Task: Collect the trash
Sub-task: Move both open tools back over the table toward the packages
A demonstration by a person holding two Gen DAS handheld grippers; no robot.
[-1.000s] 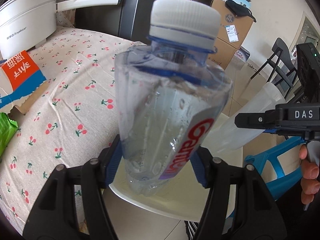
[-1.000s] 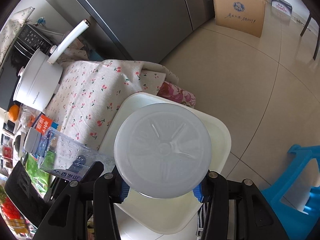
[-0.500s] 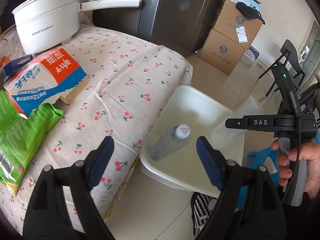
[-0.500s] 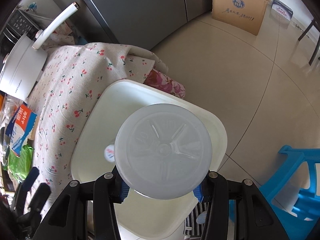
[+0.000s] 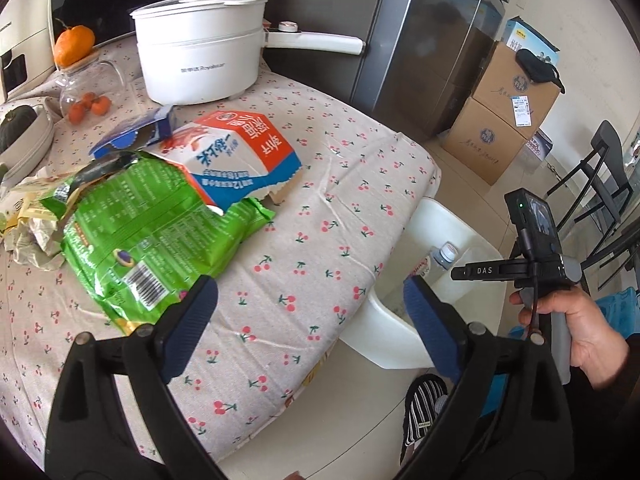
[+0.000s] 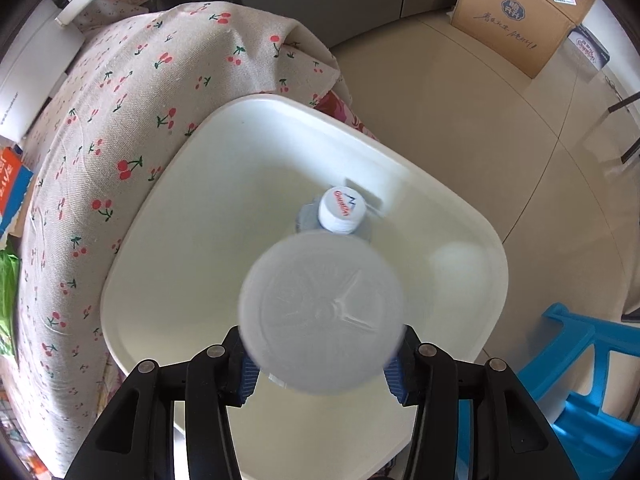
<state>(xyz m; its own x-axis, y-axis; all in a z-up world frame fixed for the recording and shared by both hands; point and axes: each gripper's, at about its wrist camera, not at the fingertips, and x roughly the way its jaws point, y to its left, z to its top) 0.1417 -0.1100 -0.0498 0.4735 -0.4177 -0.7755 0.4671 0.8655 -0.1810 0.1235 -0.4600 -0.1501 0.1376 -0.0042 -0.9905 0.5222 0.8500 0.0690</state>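
Observation:
A white bin point(image 6: 160, 280) stands on the floor against the cherry-print table point(image 5: 320, 184). A clear water bottle point(image 6: 342, 210) with a white cap stands inside it, also seen as the bottle point(image 5: 442, 256) from the left wrist. My right gripper point(image 6: 322, 360) points straight down over the bin and its jaws are opening. A translucent plastic cup point(image 6: 320, 312), blurred, sits between them and is slipping away, bottom toward the camera. My left gripper point(image 5: 308, 284) is still opening, holds nothing and hangs over the table's edge. A green wrapper point(image 5: 152, 240), a torn milk carton point(image 5: 244, 152) and crumpled paper point(image 5: 32, 236) lie on the table.
A white electric pot point(image 5: 200, 60) with a long handle, a glass jar point(image 5: 86, 96) of small oranges and a blue box point(image 5: 136, 136) stand farther back. A steel fridge point(image 5: 420, 40), stacked cardboard boxes point(image 5: 508, 112), black chairs point(image 5: 600, 184) and a blue stool point(image 6: 580, 360) ring the bin.
My left gripper let the bottle drop into the bin, then pulled back up over the table. My right gripper sank toward the bin, and the cup now looks smaller and blurred.

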